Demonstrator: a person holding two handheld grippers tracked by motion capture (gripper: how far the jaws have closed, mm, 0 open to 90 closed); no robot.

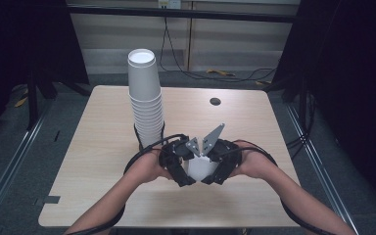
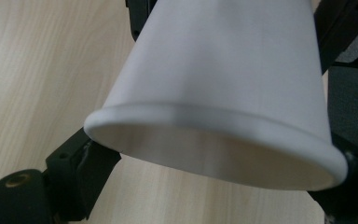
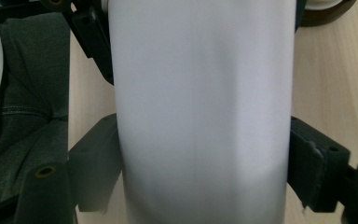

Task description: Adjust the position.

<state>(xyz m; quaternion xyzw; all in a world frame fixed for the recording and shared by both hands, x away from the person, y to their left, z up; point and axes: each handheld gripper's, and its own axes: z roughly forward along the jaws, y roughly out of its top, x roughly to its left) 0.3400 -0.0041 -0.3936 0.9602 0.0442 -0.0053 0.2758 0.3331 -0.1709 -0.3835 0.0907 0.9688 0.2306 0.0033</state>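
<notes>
A single white paper cup is held above the near middle of the wooden table, between both grippers. My left gripper is shut on it from the left and my right gripper from the right. In the left gripper view the cup points its open rim toward the camera, and the gripper has a jaw against each side of that rim. The right gripper view shows the cup's wall pinched between the jaws of that gripper.
A tall stack of white cups stands just behind the left gripper, with a black cable curving around its base. A small round hole is in the table's far side. The person's grey trousers lie beyond the near edge.
</notes>
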